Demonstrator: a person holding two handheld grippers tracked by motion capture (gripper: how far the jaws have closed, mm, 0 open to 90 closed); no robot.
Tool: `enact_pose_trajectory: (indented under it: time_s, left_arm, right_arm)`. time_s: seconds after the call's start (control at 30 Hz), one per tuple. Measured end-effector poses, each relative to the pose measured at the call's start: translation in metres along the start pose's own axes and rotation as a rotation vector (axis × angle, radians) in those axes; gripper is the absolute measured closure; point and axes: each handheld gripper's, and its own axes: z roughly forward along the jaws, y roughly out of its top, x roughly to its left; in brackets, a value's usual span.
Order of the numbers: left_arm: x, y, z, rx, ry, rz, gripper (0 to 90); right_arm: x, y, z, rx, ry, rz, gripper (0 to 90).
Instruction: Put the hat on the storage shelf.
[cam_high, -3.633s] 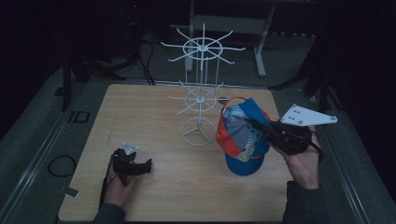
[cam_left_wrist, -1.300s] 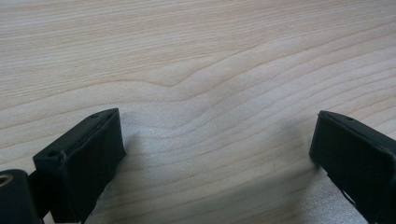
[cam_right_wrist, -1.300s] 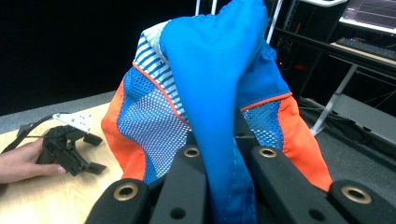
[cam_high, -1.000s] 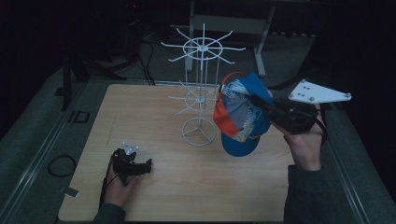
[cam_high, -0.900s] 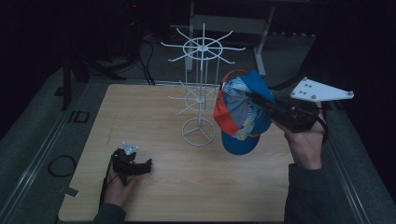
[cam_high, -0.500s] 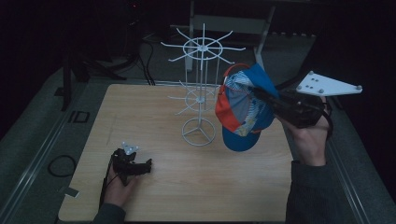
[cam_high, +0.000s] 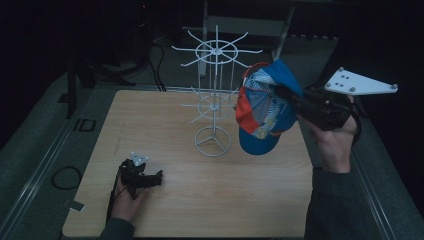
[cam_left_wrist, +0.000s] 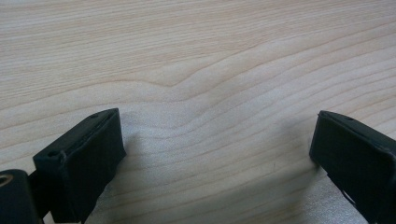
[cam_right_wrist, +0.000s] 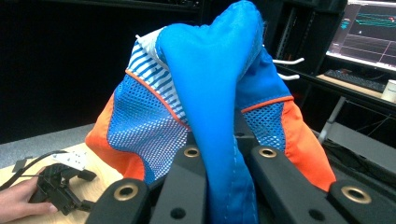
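On the counter's (cam_high: 165, 120) near-left corner the left claw (cam_high: 150, 179) rests flat on the wood under the person's left hand (cam_high: 126, 201), idle; the left gripper view has its two black jaws standing wide apart with bare wood grain between them, so open and empty. Mid-counter stands the white wire rack (cam_high: 215, 95), two tiers of spoke hooks on a ring base, every hook bare as far as I can see. Right of it, held up in the air, is the cap (cam_high: 265, 112), blue with orange panels and striped mesh, brim hanging down, well clear of the counter top and just beside the rack's right-hand hooks; can't tell if it touches one. Far right, the right claw (cam_high: 282, 92) is clamped tight on the cap: in the right gripper view a fold of blue fabric (cam_right_wrist: 224, 116) is pinched between the jaws and bulges up above them, crown draped over both sides. Progress, my read: pick-up and lift are done, cap brought level with the rack; left to do is line an opening or strap over a hook, set it on, let go. Cap sits straight ahead of the right claw, toward the rack.
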Motion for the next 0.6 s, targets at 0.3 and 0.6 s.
enact_pose_trajectory:
  time_s: [0.3,0.6]
  left_arm:
    - [0.000,0.000,0.000,0.000,0.000,0.001,3.4]
    - [0.000,0.000,0.000,0.001,0.002,0.003,3.4]
  right_arm:
    - [-0.002,0.001,0.004,-0.011,0.000,0.011,88.6]
    - [-0.007,-0.006,0.031,0.030,0.026,0.033,88.5]
